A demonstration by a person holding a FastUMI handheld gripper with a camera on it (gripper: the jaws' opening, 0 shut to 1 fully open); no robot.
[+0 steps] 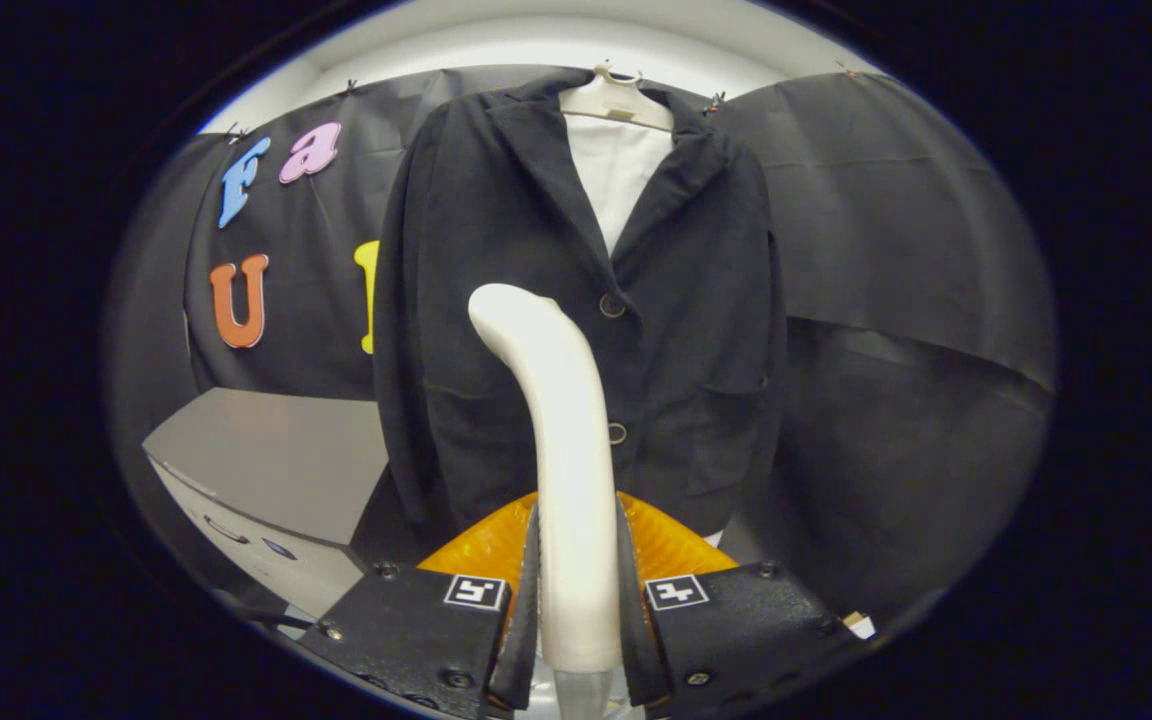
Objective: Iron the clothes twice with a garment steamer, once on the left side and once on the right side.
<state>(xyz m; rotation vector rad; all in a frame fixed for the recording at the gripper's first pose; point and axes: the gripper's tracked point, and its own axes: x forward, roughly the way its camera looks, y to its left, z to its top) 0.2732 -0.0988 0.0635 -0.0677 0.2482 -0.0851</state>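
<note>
A dark jacket [496, 300] with two buttons hangs on a pale hanger [616, 98] against the booth's black wall, over a white lining or shirt [621, 170]. My gripper [578, 600] is shut on the handle of a white garment steamer [561, 430]. The steamer rises between the fingers, and its curved head bends left toward the jacket's left front panel, beside the upper button. Whether the head touches the cloth I cannot tell. An orange base part [481, 545] of the steamer shows behind both fingers.
A grey table or cabinet [276, 450] with a white front stands to the left of the jacket, below the wall cloth. A black cloth [896, 300] hangs to the right of the jacket.
</note>
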